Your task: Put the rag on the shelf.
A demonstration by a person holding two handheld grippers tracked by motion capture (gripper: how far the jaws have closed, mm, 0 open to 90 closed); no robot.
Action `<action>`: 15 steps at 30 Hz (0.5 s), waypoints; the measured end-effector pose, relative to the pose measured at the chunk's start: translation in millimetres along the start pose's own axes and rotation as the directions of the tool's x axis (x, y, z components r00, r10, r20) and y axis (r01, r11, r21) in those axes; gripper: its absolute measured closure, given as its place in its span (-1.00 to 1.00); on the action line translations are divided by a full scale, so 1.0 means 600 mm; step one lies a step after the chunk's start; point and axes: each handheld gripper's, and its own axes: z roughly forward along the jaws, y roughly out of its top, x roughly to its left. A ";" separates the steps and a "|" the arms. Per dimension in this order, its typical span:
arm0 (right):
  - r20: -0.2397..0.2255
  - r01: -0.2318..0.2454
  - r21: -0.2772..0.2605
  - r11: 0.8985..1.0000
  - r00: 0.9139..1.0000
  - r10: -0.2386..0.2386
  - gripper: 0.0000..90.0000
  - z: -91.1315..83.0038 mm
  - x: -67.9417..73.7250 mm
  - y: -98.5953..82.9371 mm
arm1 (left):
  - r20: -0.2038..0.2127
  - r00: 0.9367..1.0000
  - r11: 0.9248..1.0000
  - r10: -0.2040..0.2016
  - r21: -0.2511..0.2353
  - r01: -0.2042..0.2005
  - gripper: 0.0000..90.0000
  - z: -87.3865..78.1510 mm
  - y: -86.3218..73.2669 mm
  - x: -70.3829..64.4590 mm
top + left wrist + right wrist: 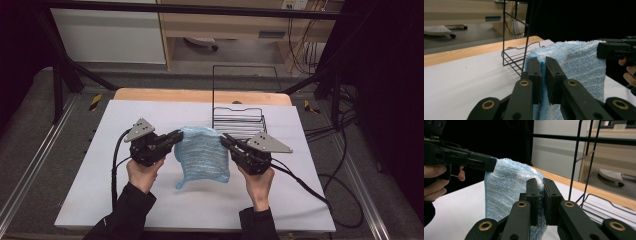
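A light blue striped towel (202, 155) hangs lifted over the white table, stretched between my two grippers. My left gripper (176, 137) is shut on the towel's upper left corner, and my right gripper (224, 139) is shut on its upper right corner. In the left gripper view the jaws pinch the towel (574, 62) edge, with the right gripper (599, 50) holding the far corner. In the right gripper view the towel (504, 187) hangs between my jaws and the left gripper (492, 165). The towel's lower end trails toward the table.
A black wire rack (240, 117) stands just behind the towel, at the table's back middle-right (514, 53) (589, 170). The white table (150, 205) has a wooden strip (200, 96) along its far edge. Cables trail off the right side.
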 end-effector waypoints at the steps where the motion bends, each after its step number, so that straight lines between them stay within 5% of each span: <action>1: 0.002 0.002 -0.004 1.000 1.000 -0.001 0.87 -0.001 -0.001 0.003 | 0.001 1.000 1.000 0.001 -0.005 -0.001 0.85 0.002 0.002 -0.002; 15: 0.054 0.046 -0.057 0.997 0.998 -0.043 0.87 -0.018 -0.013 0.045 | 0.012 1.000 0.996 0.017 -0.088 -0.016 0.85 0.022 0.050 -0.023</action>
